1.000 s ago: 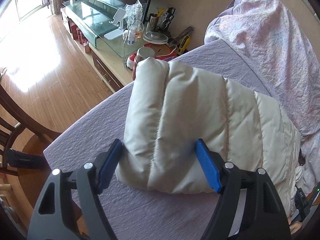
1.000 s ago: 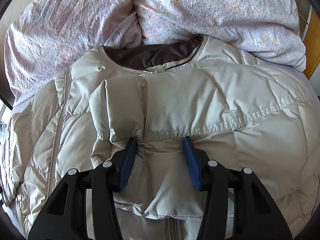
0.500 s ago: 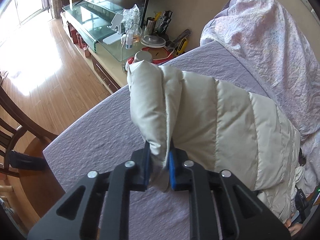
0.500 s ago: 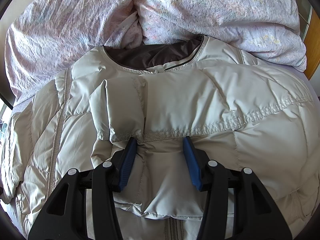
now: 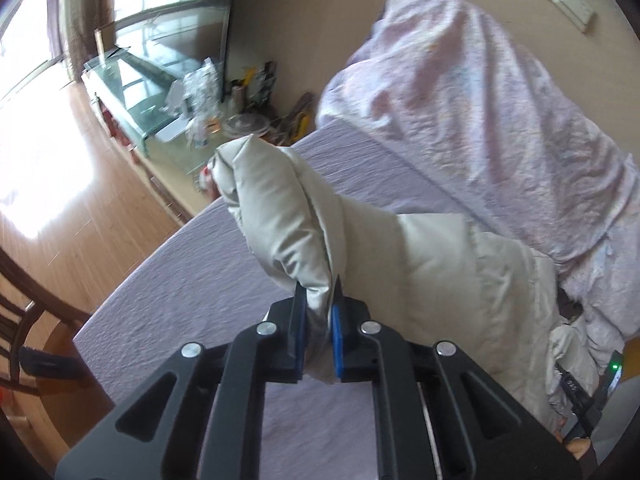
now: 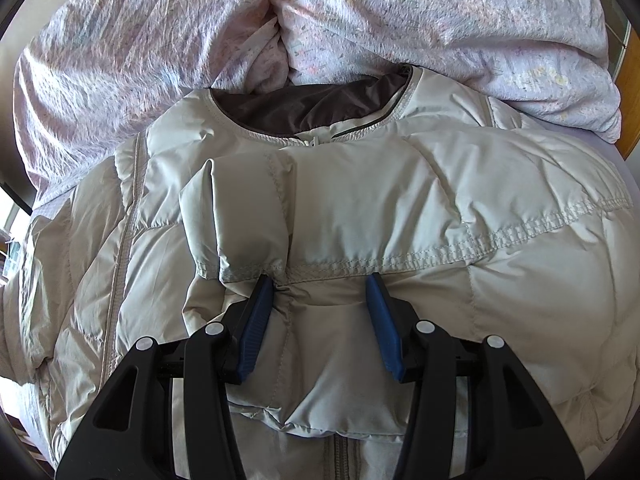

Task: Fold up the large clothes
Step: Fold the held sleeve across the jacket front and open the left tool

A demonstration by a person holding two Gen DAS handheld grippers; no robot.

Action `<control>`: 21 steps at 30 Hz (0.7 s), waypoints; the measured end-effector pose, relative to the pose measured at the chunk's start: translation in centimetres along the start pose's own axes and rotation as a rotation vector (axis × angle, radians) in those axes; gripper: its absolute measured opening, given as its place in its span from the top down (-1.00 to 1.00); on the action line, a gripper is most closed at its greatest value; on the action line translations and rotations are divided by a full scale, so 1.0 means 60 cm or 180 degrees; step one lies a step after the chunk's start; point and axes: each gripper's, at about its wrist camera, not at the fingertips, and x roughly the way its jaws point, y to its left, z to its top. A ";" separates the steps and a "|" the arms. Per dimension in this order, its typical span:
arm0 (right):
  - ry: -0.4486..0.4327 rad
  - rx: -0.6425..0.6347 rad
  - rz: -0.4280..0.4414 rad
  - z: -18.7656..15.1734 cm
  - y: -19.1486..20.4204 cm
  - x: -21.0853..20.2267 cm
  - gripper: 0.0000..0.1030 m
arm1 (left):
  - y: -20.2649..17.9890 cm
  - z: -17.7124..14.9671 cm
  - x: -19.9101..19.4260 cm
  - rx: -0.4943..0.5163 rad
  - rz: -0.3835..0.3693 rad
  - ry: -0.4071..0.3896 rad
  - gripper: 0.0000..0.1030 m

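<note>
A cream puffy down jacket (image 6: 400, 208) lies on the bed, collar toward the pillows, its dark lining showing at the neck. One sleeve is folded across its chest. My right gripper (image 6: 320, 300) is open, its blue pads pressing down on the jacket just below that folded sleeve. In the left wrist view the other sleeve (image 5: 288, 220) is lifted off the purple sheet (image 5: 180, 280). My left gripper (image 5: 318, 312) is shut on that sleeve's cuff end and holds it up.
A rumpled floral duvet (image 6: 360, 20) is piled behind the jacket, also in the left wrist view (image 5: 480, 100). Beside the bed stand a glass-topped cabinet (image 5: 132, 92) with clutter and a wooden chair (image 5: 24, 320) on the wood floor.
My left gripper closed on the sleeve end, then lifted it off the sheet and drew it up. The right gripper has stayed in place, open on the jacket.
</note>
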 end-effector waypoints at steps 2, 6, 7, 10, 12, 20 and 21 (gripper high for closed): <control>0.0052 -0.0007 0.0035 0.008 -0.003 0.000 0.01 | -0.041 0.007 -0.014 0.0108 -0.0147 -0.0062 0.81; 0.0116 -0.0027 0.0116 0.022 -0.013 -0.003 0.00 | -0.135 0.018 -0.038 0.0352 -0.0483 -0.0148 0.81; 0.0124 -0.0032 0.0138 0.025 -0.016 -0.005 0.00 | -0.152 0.018 -0.042 0.0398 -0.0548 -0.0148 0.81; 0.0130 -0.0034 0.0167 0.026 -0.024 -0.015 -0.06 | -0.229 0.009 -0.045 0.0609 -0.0718 -0.0109 0.81; 0.0123 -0.0036 0.0192 0.028 -0.031 -0.023 -0.08 | -0.283 -0.002 -0.042 0.0787 -0.0809 -0.0085 0.81; 0.0036 -0.0065 0.0177 0.007 -0.061 -0.057 -0.18 | -0.441 -0.062 -0.038 0.1278 -0.1209 0.0062 0.81; 0.0012 -0.0057 0.0156 0.002 -0.068 -0.063 -0.20 | -0.467 -0.074 -0.038 0.1363 -0.1273 0.0089 0.81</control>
